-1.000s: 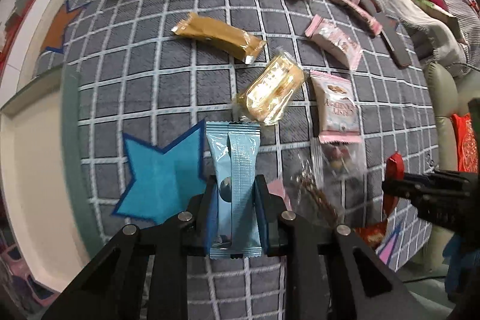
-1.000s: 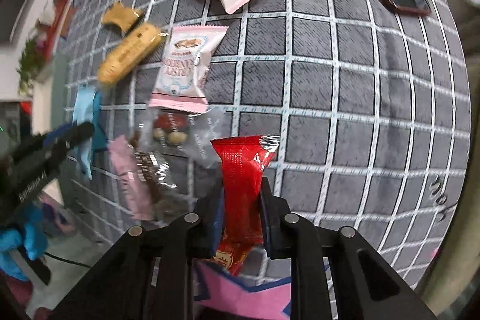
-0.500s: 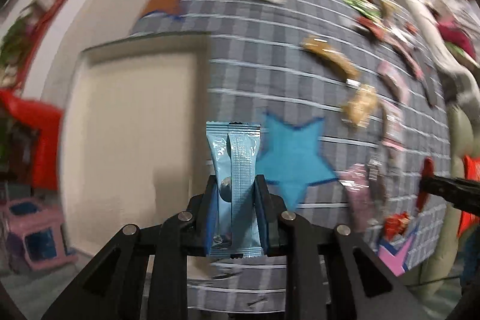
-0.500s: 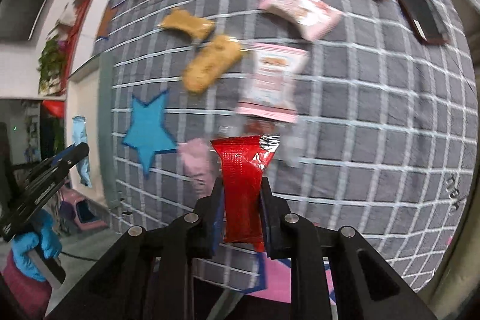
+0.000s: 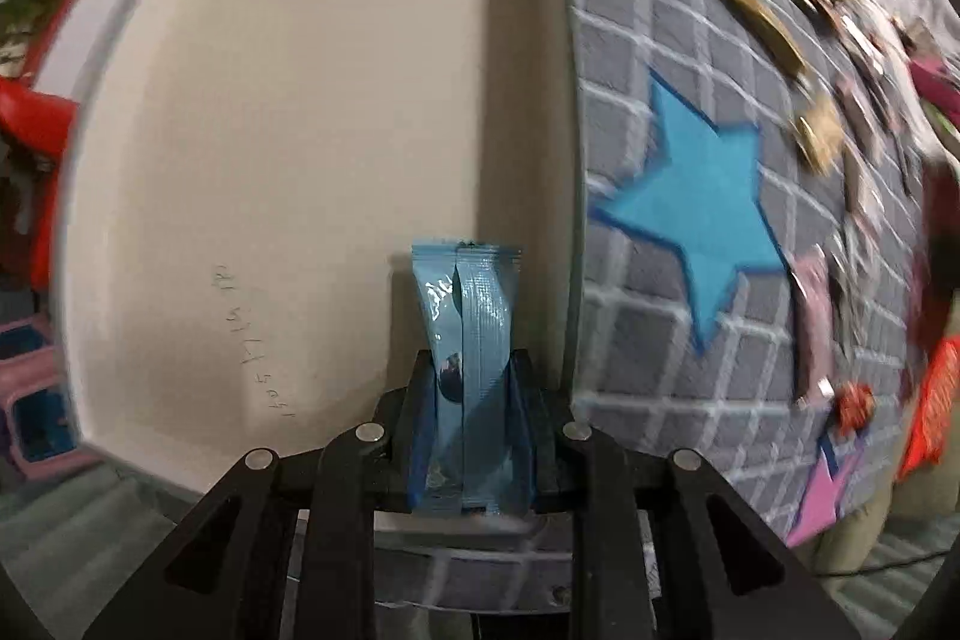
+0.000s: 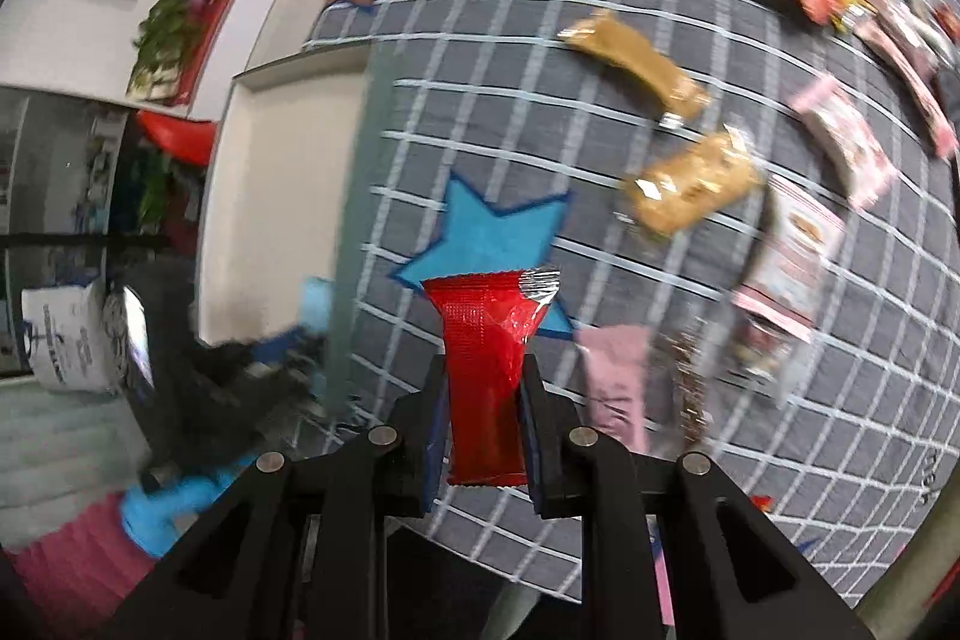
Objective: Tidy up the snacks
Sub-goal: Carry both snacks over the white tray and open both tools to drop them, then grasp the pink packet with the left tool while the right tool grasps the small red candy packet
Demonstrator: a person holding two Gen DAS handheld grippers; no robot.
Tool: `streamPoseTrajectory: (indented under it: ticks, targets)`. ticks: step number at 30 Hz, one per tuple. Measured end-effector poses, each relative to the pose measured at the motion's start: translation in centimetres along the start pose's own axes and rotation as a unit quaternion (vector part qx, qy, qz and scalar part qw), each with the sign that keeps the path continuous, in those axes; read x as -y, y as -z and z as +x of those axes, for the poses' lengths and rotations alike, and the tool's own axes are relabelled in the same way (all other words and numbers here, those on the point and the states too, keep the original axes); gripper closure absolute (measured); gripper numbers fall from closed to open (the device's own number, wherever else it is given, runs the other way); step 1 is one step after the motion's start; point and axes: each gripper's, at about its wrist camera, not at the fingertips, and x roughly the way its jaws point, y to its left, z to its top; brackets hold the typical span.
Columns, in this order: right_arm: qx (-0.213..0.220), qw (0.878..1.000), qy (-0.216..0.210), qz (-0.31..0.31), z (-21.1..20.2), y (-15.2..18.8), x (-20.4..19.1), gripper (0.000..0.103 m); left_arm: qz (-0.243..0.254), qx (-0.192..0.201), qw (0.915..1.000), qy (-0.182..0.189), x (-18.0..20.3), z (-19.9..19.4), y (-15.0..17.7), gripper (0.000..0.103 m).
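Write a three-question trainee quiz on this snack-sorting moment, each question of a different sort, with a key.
1. True or false: the left hand-held gripper is shut on a blue packet.
2. Multiple choice: the packet in the right hand-held gripper is A) green, B) red, C) pink.
3. Fill in: the blue packet is seen over the ____, not over the checked cloth.

Key
1. True.
2. B, the red packet.
3. The cream tray, near its right wall.
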Motion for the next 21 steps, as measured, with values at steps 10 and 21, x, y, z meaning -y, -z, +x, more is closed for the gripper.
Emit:
streamPoseTrajectory:
  ticks: [10,21]
  targets:
    - [-0.026,0.998,-0.007,-0.049,3.4,-3.2,-6.6,0.080,0.036,0.027,0.9990,-0.002,-0.6,-2.3,2.5,0.064]
    - [-0.059,0.996,0.005,-0.072,7.6,-4.1,-10.9,0.013,-0.016,0.055,0.9976,-0.039,-5.2,-5.4,4.7,0.024]
